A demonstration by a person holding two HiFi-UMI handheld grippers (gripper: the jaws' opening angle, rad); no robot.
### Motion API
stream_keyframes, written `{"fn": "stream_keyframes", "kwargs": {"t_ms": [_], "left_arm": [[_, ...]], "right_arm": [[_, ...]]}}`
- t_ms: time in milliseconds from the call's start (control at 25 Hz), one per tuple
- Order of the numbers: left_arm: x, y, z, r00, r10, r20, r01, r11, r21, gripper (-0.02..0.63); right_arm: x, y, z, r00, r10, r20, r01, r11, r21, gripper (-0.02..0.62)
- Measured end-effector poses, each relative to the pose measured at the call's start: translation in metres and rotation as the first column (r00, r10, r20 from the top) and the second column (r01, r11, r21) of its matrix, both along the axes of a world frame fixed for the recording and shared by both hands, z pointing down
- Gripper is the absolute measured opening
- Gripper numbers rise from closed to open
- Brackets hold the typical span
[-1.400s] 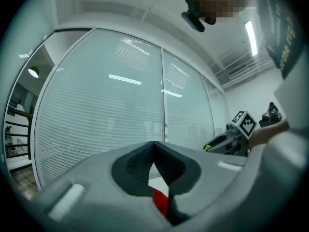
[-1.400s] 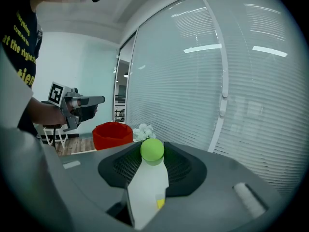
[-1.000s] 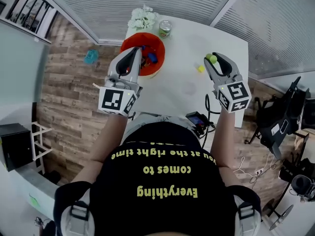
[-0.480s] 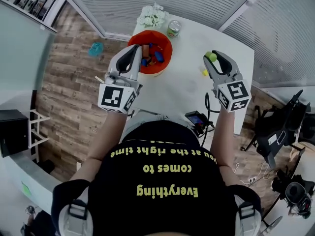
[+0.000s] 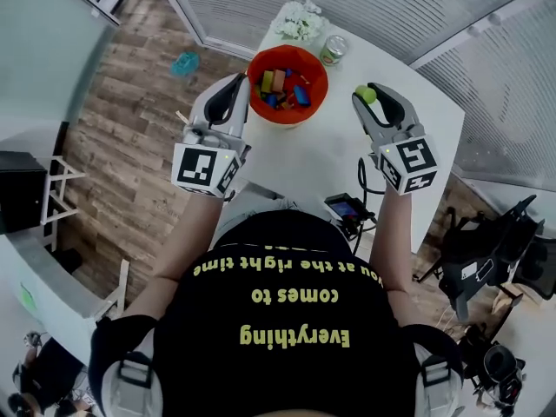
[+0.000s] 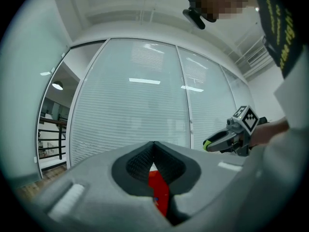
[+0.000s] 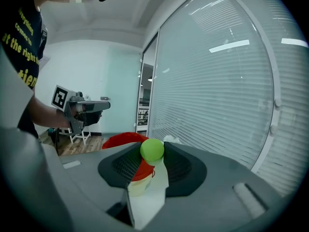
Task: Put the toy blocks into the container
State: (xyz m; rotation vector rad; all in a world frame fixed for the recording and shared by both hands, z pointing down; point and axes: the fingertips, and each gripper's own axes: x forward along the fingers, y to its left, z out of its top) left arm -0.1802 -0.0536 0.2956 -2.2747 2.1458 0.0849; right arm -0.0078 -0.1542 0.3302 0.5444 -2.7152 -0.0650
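The red container (image 5: 287, 83) stands on the white table (image 5: 330, 155) with several coloured blocks inside. My left gripper (image 5: 236, 83) hangs just left of the container's rim, its jaws shut with the tips meeting and no block in them. In the left gripper view, the left gripper (image 6: 153, 145) shows only a strip of the red container (image 6: 158, 195) through the slit below its tips. My right gripper (image 5: 366, 95) is to the right of the container, shut on a round green block (image 5: 365, 95). The right gripper view shows the green block (image 7: 152, 150) pinched at the tips of the right gripper (image 7: 152, 153), with the container (image 7: 126, 141) behind.
A bunch of white flowers (image 5: 301, 20) and a small can (image 5: 334, 49) stand at the table's far end behind the container. A small device with a lit screen (image 5: 346, 208) and a cable sits at the near table edge. Wooden floor lies to the left.
My left gripper has drawn back from over the container to its left side. The right gripper has carried the green block closer to the container.
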Motion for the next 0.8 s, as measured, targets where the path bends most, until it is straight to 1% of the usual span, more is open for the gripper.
{"fn": "stream_keyframes", "kwargs": {"t_ms": [360,600,800], "left_arm": [[-0.026,0.023,0.009,0.996,-0.094,-0.003,0.093,0.995,-0.02,-0.003],[-0.033,0.033,0.013,0.992,-0.126,-0.01,0.126,0.992,-0.032,-0.003],[-0.037,0.035,0.017,0.991,-0.135,-0.022,0.134,0.99,-0.042,-0.003]], "right_arm": [[-0.045,0.013,0.005,0.993,-0.115,0.004,0.115,0.993,-0.014,0.149],[-0.06,0.02,0.011,0.987,-0.16,-0.003,0.16,0.987,-0.033,0.149],[-0.075,0.026,0.017,0.98,-0.197,-0.016,0.195,0.979,-0.05,0.149]]}}
